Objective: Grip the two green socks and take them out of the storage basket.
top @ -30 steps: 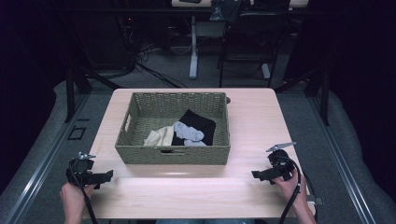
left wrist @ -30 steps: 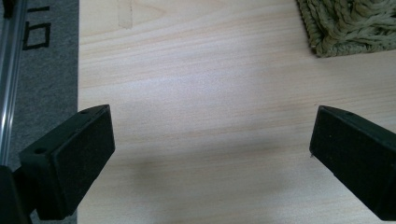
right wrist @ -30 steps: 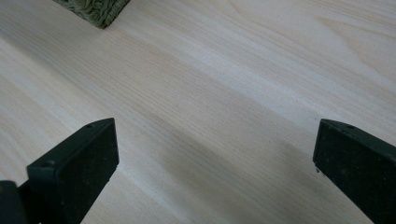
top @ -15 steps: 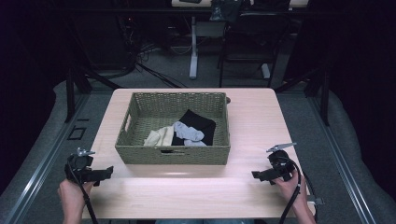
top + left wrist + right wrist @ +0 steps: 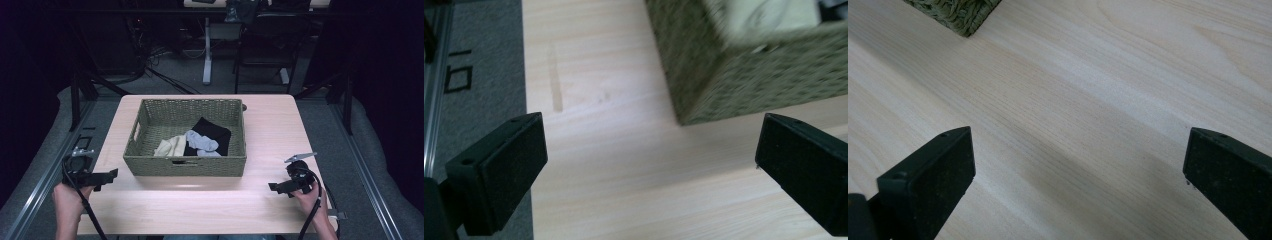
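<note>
Nothing is in hand yet: both grippers wait at the near edge of the worktop [image 5: 270,135], one on each side of the basket [image 5: 150,120], so this looks like the start of work on the clothes inside it. The basket sits mid-worktop, holding a black cloth [image 5: 214,134], a pale grey piece [image 5: 201,141] and a cream piece [image 5: 171,147], bunched toward its near side.

The left gripper [image 5: 107,176] hovers near the left edge, just off the basket's near left corner; in the left gripper view that corner [image 5: 704,95] lies ahead between the jaws. The right gripper [image 5: 276,187] is low at the near right, well apart from the basket.

Both pairs of jaws are spread wide and released, gripping and touching nothing, with bare wood between them.

The next move likely calls for lifting a gripper over the near rim and down onto one piece, probably the grey one on top, and pinching it alone.
</note>
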